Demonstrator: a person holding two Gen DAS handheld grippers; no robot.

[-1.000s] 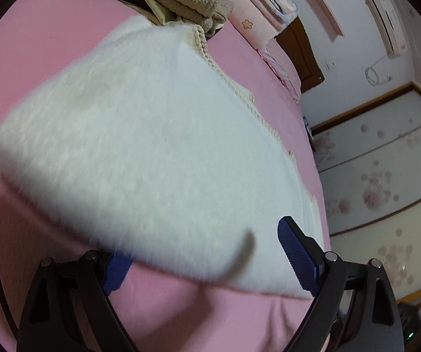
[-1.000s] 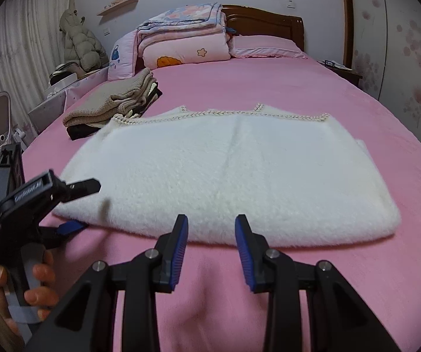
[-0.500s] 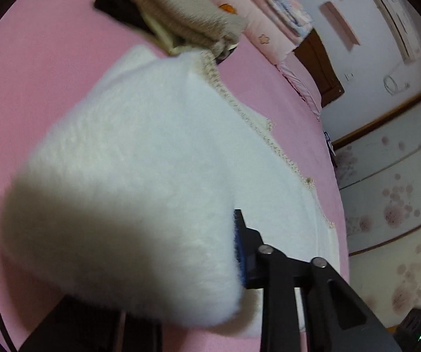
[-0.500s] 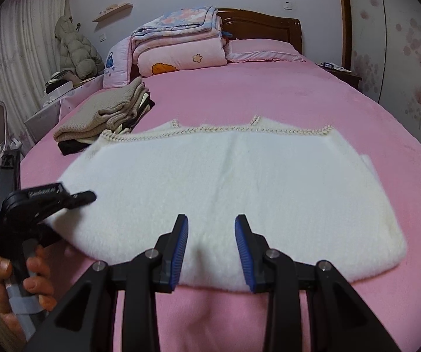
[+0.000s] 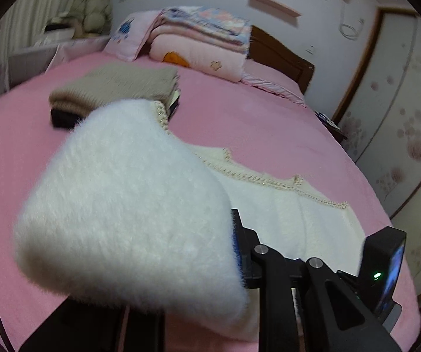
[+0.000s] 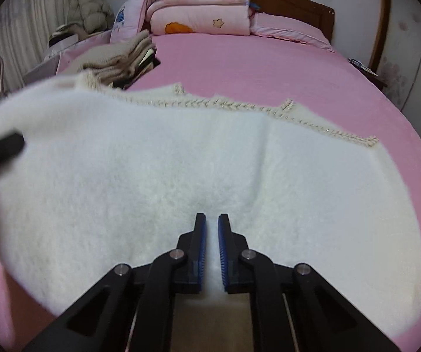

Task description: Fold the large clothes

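White fluffy garment (image 5: 128,205) bunches up, clamped in left hand-held gripper (image 5: 228,252).

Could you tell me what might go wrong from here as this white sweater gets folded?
The right tool is closing on thick fluff at the near edge of the white sweater; it may pinch only one layer. The left tool lifts a corner close to the stack of folded clothes and could drag across it.

Folded beige knitwear (image 5: 116,86); quilt stack (image 6: 198,6); headboard (image 6: 295,7).
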